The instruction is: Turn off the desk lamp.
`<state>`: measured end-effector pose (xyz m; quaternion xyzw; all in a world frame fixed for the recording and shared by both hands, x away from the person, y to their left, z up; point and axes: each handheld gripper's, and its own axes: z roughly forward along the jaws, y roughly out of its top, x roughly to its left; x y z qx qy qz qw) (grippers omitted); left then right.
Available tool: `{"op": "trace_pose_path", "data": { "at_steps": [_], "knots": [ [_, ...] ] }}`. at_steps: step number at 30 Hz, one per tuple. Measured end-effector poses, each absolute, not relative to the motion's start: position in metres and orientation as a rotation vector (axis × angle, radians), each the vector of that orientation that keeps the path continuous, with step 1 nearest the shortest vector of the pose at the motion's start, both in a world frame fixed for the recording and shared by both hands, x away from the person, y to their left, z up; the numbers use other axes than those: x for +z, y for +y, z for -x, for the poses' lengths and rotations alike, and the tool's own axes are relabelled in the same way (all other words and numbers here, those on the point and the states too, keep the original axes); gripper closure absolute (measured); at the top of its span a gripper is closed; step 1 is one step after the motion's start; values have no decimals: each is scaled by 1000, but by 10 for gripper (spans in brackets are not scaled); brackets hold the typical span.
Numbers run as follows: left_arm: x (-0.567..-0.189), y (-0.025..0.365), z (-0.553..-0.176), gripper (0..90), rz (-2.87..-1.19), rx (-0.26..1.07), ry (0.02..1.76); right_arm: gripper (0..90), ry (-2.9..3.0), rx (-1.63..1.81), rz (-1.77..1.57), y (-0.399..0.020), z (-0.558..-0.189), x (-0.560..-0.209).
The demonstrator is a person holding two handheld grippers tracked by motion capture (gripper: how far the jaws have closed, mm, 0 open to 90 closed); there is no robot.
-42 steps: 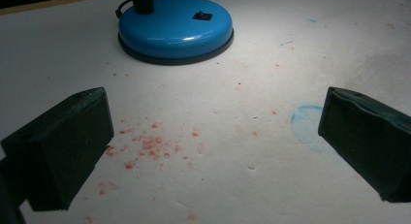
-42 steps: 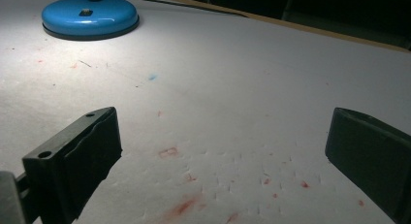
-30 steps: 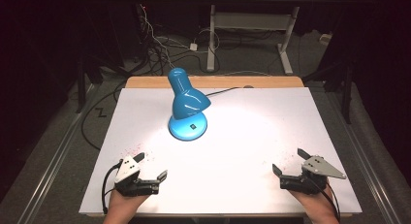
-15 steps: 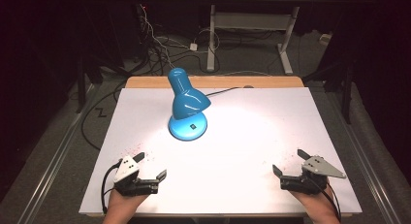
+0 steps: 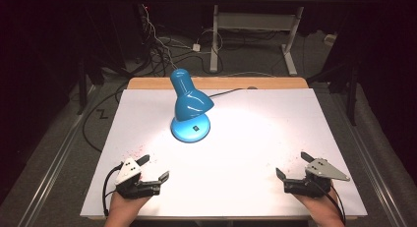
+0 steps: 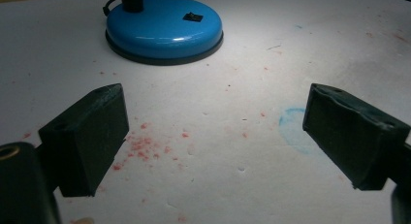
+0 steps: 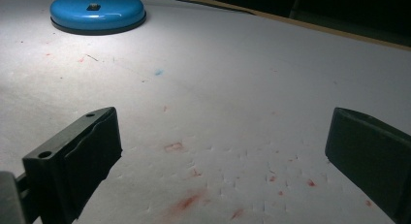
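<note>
While the blue lamp (image 5: pixel 191 109) sits upper centre of the high view, we see its round base (image 5: pixel 190 128) flat on the white table (image 5: pixel 255 138), shade tilted down over it, black cord running off to the upper right. A bright pool of light spreads across the table around the base. In the left tool view we get the base at top centre-left, black switch (image 6: pixel 192 15) on top. In the right tool view it's in the upper left corner.

Left tool (image 5: pixel 153 168) is at lower left of the high view, jaws spread wide, nothing between them, well apart from the lamp. Right tool (image 5: pixel 292 165) at lower right, jaws likewise spread, empty. Both are hand-held low over the table.

Red specks (image 6: pixel 140 145) dot the table between the left jaws; a faint blue ring mark (image 6: pixel 293 124) sits near the right-hand jaw.
</note>
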<state>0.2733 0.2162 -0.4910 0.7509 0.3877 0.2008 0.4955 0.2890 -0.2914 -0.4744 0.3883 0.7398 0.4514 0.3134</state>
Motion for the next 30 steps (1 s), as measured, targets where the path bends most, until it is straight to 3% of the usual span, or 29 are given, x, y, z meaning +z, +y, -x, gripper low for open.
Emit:
{"op": "trace_pose_path", "data": {
  "at_steps": [15,27,30],
  "knots": [
    [-491,216,-275,209,-1808,479,956,3,1967,1195,-1009,-289,-289,-475],
    [-489,213,-275,361,-1812,473,957,3,1963,1195,-997,-289,-288,-474],
    [-488,214,-274,436,-1810,466,948,3,1963,1195,-997,-289,-288,-473]
  ]
}}
